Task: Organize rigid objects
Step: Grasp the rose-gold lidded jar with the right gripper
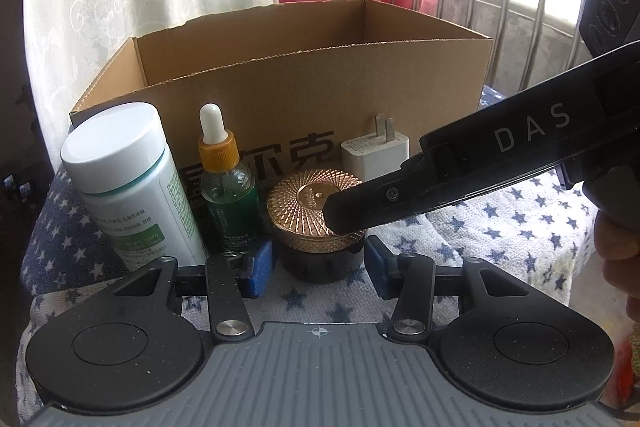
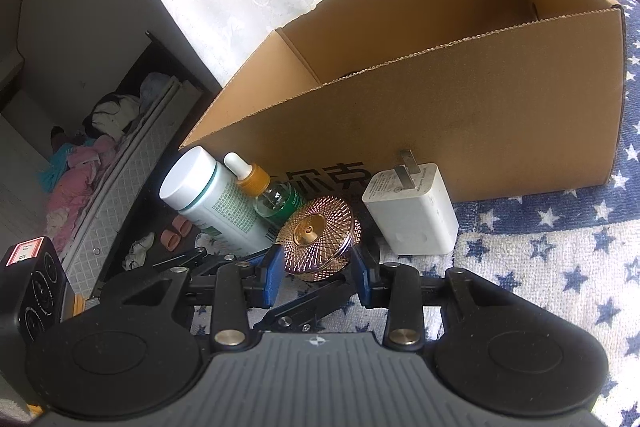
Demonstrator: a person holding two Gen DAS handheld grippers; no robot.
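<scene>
While the left gripper (image 1: 318, 267) brackets the dark round jar with a gold faceted lid (image 1: 316, 215), its blue pads not visibly touching, the right gripper (image 2: 316, 277) clasps that lid. Both sit on the star-patterned cloth (image 1: 500, 227) before the open cardboard box (image 1: 320, 87).

The white plastic bottle (image 1: 132, 183), green glass dropper bottle (image 1: 226, 187), gold-lidded jar (image 1: 316, 223) and white plug charger (image 1: 376, 153) stand in a row before the brown cardboard box (image 1: 300, 75).
</scene>
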